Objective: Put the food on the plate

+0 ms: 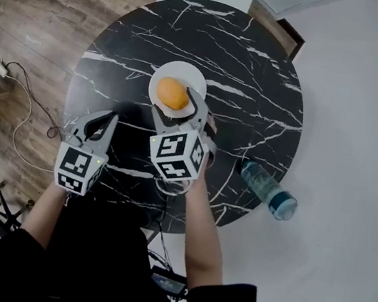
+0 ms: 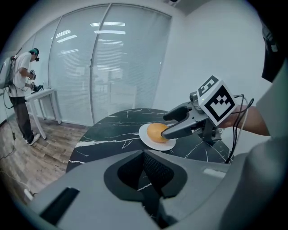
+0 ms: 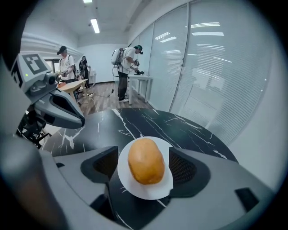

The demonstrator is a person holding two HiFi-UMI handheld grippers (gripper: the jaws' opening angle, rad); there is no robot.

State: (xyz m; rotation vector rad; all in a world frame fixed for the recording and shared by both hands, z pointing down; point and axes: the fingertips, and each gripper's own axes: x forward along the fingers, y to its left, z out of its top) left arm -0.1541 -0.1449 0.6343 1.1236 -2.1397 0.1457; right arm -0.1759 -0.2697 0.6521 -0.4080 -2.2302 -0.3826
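Item: food (image 3: 145, 161), one rounded orange-brown piece (a bun or a fruit; which one cannot be told), lying lengthwise at the centre of the plate (image 3: 135, 192). By that position the task looks complete or nearly so. Plate: white, round, set flat on the far middle of the table (image 1: 258, 86), which has a black marble-pattern top. Right gripper (image 1: 178, 109): jaws released and spread wide, one pad on each side of the food with plate showing between pad and food. The likely reason is to leave the food free without nudging it, so a straight withdrawal seems the safest next move. Left gripper (image 2: 149, 173): jaws closed together on nothing, held low over the near left of the table, well apart from the plate. It is probably parked there because one gripper is enough for this job. Also present: a water bottle (image 1: 269, 190) at the table's right edge, though whether it lies on the table or beyond it cannot be told.
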